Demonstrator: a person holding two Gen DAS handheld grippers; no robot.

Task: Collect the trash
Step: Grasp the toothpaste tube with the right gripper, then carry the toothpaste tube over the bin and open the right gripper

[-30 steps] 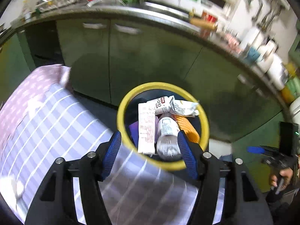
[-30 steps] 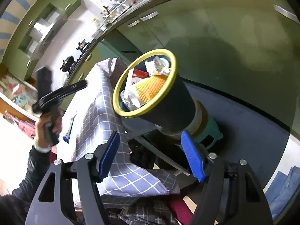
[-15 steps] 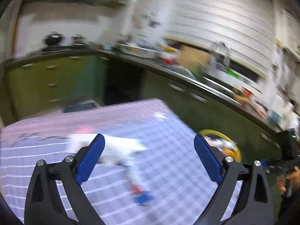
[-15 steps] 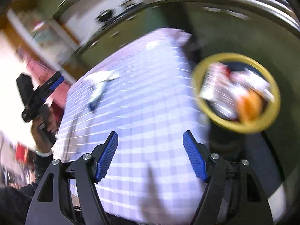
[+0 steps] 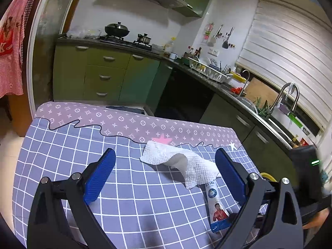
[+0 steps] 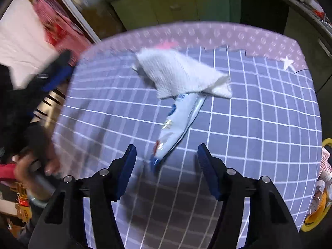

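Note:
A crumpled white paper towel (image 5: 182,161) (image 6: 178,72) lies on the blue checked tablecloth (image 5: 62,166), its edge over the top of a long white-and-blue wrapper (image 5: 215,205) (image 6: 178,116). My left gripper (image 5: 165,159) stands wide open, low over the cloth, with the towel just beyond its fingertips and nothing held. My right gripper (image 6: 167,149) points steeply down and its jaws are closing. The wrapper's lower end lies between them, and the pads are clear of it. The yellow-rimmed bin (image 6: 319,207) stands past the table's right edge.
A person's hand (image 6: 31,170) holds the left gripper's handle at the table's left side. Green kitchen cabinets (image 5: 108,74), a stove with pots and a sink with a tap (image 5: 288,95) run behind the table. The bin holds several pieces of trash.
Both grippers have swung away from over the bin to the table. The left jaws have spread much wider. The towel and the wrapper have come into view in front of both.

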